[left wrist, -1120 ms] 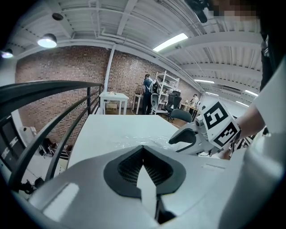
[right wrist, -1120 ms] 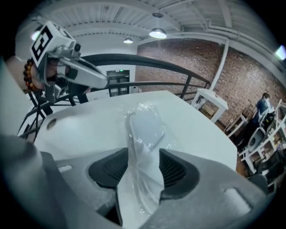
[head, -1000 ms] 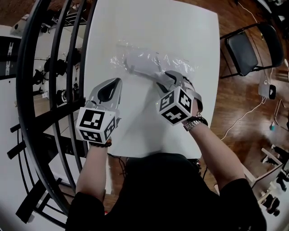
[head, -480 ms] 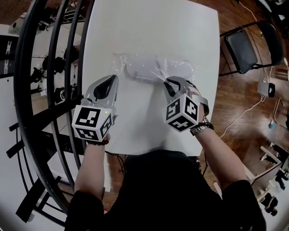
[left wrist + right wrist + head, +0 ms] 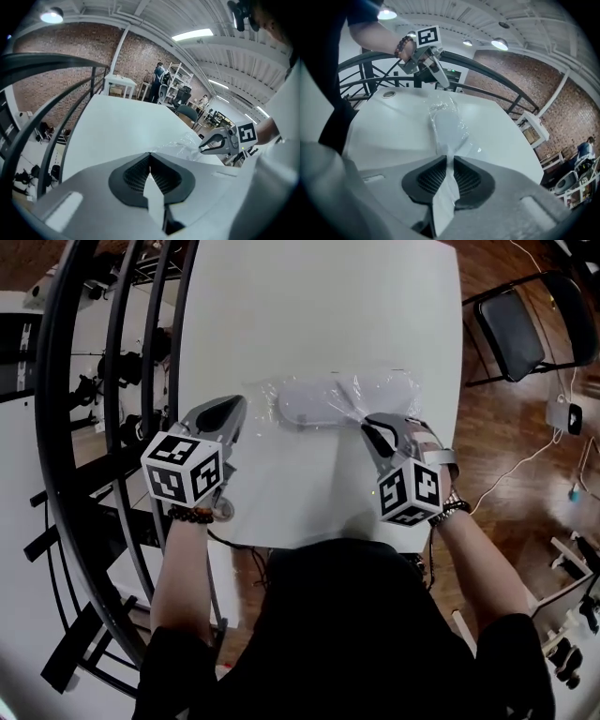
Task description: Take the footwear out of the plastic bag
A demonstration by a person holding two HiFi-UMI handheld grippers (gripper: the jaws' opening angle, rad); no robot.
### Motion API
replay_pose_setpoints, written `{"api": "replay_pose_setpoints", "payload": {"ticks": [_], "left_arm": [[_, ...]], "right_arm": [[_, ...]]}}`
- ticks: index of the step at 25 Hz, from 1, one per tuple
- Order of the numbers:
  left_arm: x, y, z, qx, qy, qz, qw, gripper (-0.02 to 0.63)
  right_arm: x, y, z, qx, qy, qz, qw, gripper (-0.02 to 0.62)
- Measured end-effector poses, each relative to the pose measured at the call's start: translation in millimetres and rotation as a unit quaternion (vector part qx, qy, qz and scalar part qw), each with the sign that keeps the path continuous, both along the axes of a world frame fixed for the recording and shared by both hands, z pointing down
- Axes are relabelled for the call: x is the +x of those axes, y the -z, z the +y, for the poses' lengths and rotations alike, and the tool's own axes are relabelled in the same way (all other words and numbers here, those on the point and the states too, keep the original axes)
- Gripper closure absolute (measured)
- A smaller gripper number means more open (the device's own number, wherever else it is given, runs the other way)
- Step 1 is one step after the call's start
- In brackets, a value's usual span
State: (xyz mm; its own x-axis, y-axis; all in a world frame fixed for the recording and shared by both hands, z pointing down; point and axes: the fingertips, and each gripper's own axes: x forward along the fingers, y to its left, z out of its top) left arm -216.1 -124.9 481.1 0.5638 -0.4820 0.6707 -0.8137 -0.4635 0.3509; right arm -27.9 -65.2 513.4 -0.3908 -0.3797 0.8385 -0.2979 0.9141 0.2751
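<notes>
The bag (image 5: 380, 388) lies flat on the white worktop (image 5: 319, 306) with the shoe (image 5: 314, 407) inside it, lengthwise between the two grippers. The right gripper (image 5: 368, 420) has its jaws closing on the bag's near right end, film pinched between them. The left gripper (image 5: 234, 401), jaws closed and empty, is held just beside the bag's left end. A black railing (image 5: 56, 427) curves along the worktop's left edge, and a chair (image 5: 516, 329) stands well apart at right.

Grey left tool (image 5: 236, 404), right tool (image 5: 368, 423), marker cubes (image 5: 183, 470), black shirt (image 5: 337, 634), beaded bracelet (image 5: 190, 515), wristwatch (image 5: 453, 508)
</notes>
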Motion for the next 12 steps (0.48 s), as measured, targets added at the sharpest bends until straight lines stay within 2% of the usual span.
{"api": "replay_pose_setpoints", "payload": {"ticks": [3,8,12], "left_arm": [[10,-13,20,-0.040,-0.036,0.009,0.9985,0.566],[32,-25,48,-0.107,-0.077,0.068,0.9890,0.474],[47,-35,71,-0.147,-0.123,0.069,0.9791,0.458]], "right_arm": [[5,2,9,0.000,0.010,-0.007,1.000,0.555],[13,2,28,0.005,0.056,-0.010,0.998,0.555],[20,0,42,0.013,0.091,-0.004,0.996,0.555]]}}
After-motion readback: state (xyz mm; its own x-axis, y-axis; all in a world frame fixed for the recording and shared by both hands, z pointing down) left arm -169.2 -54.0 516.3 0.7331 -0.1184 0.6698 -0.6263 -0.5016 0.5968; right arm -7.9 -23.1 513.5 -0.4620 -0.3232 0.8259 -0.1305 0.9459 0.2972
